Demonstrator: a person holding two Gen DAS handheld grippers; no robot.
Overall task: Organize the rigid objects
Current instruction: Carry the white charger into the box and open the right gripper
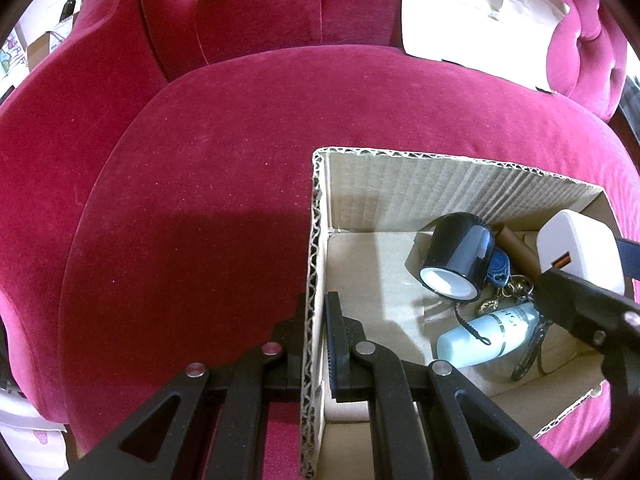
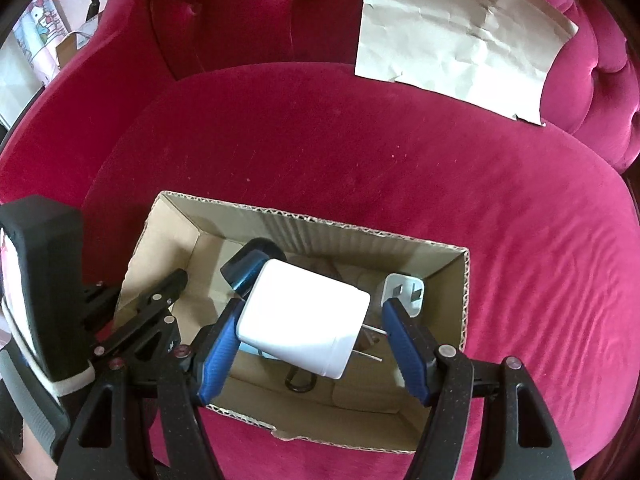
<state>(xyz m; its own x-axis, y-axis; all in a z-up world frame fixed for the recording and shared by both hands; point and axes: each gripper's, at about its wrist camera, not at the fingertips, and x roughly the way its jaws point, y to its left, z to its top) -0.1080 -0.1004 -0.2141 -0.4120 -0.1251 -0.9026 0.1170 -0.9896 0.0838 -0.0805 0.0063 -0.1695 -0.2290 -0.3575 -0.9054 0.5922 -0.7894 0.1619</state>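
White charger held over the open box, lower centre of the right wrist view.

The white charger [image 2: 304,320] is a rounded cube with metal prongs poking toward the lower right. It sits tilted between the blue pads of the right gripper [image 2: 308,336], which stands wide and pinches it by its sides, above the cardboard box [image 2: 464,292]. The left gripper [image 1: 316,344] is pressed together on the box's left wall, lower centre of the left wrist view. Inside the box lie a black cylinder with a white end [image 1: 456,258], a pale blue bottle [image 1: 486,336], a blue key fob with rings [image 1: 500,274] and a second white plug [image 2: 404,292], crowding the floor under the charger. The box rests on a magenta velvet chair [image 2: 360,152]. A crumpled paper sheet [image 2: 460,36] leans at the upper right. A cartoon print [image 2: 40,24] shows at the far upper left.
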